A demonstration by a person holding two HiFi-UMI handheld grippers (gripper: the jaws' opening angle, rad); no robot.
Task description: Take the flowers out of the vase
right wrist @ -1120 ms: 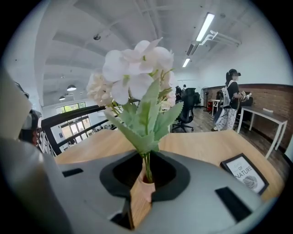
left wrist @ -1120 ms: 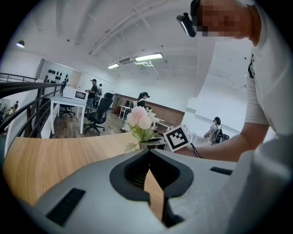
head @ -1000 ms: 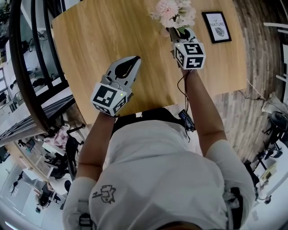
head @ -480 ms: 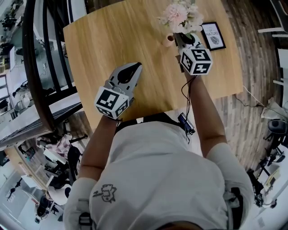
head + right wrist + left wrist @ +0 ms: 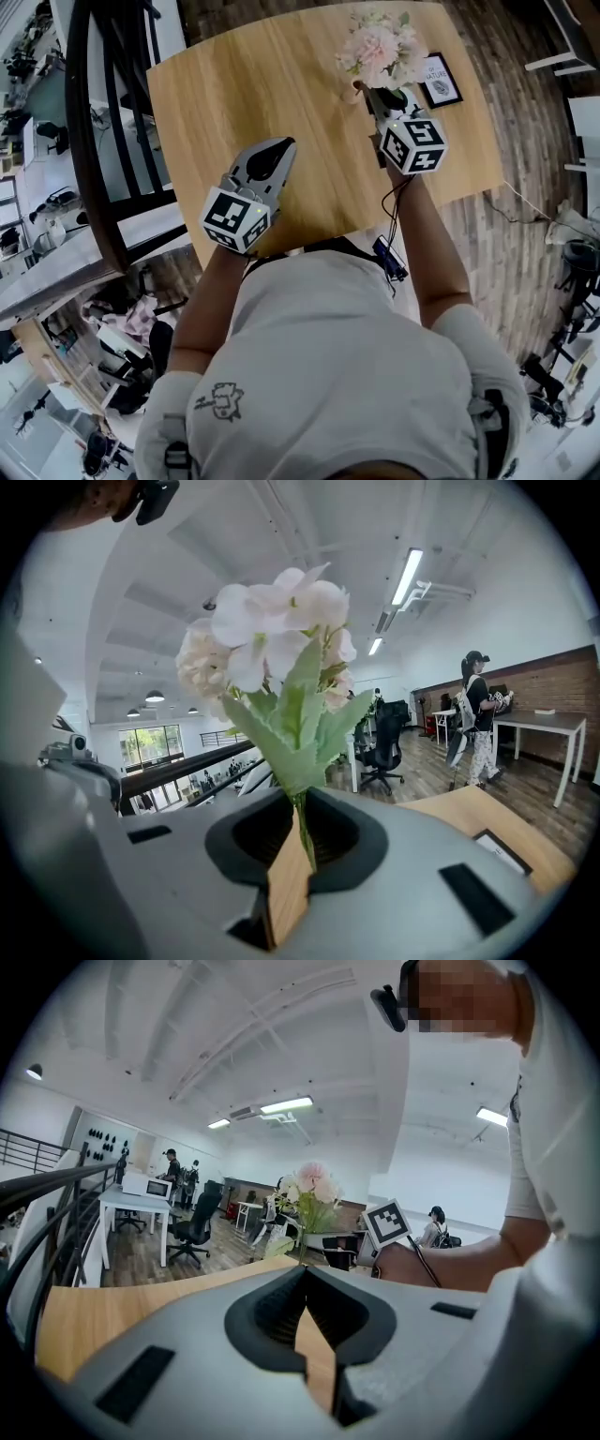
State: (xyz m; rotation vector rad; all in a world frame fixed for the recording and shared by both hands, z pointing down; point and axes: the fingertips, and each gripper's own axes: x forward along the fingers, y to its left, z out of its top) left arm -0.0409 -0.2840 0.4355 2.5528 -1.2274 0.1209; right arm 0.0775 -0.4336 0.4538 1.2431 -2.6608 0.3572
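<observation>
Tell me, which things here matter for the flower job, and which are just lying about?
Job: flowers, their stem pinched in the right gripper; small vase.
Lying about: framed picture; left gripper, shut and empty.

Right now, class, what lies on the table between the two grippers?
Nothing: the head view shows only bare wooden table between the left gripper and the right gripper, whose jaws grip the flowers.

A framed picture [image 5: 439,80] lies near the wooden table's [image 5: 262,94] far corner.
</observation>
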